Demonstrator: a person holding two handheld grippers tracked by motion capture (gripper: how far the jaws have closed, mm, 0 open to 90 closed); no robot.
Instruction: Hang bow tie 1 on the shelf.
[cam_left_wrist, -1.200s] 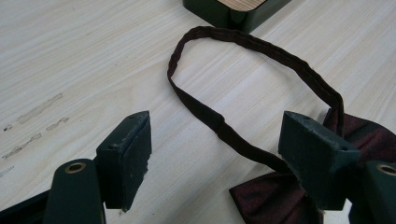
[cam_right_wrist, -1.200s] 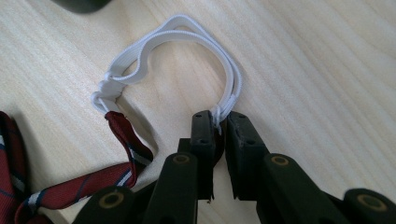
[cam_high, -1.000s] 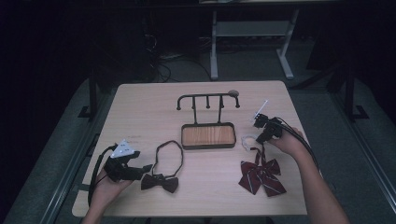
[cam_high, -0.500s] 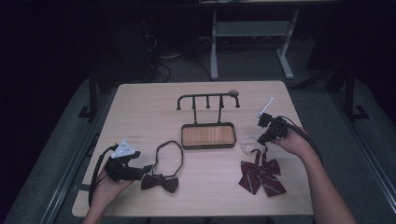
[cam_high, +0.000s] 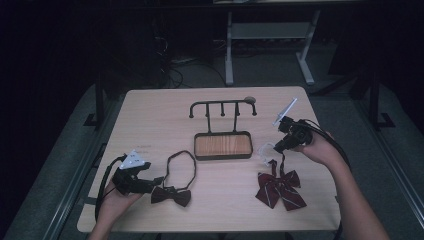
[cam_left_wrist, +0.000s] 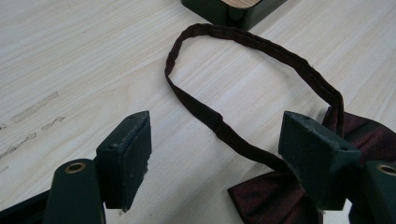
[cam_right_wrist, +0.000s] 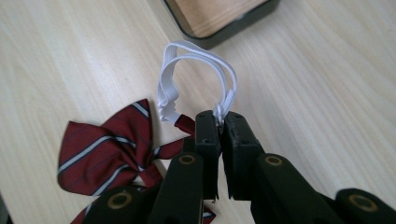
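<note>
right gripper (cam_right_wrist: 219, 122) jaws clamped on the white elastic loop (cam_right_wrist: 196, 70) of the striped red bow tie (cam_high: 279, 186), lifting it off the tabletop (cam_high: 160, 120) right of the wooden tray stand (cam_high: 222, 145); left gripper (cam_left_wrist: 217, 154) jaws apart beside the dark bow tie (cam_high: 171, 195).

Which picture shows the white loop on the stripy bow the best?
The right gripper view: the white loop is close up, standing above the shut jaws of the right gripper, which pinch it beside the stripy bow. The high view shows the loop small and faint.
</note>
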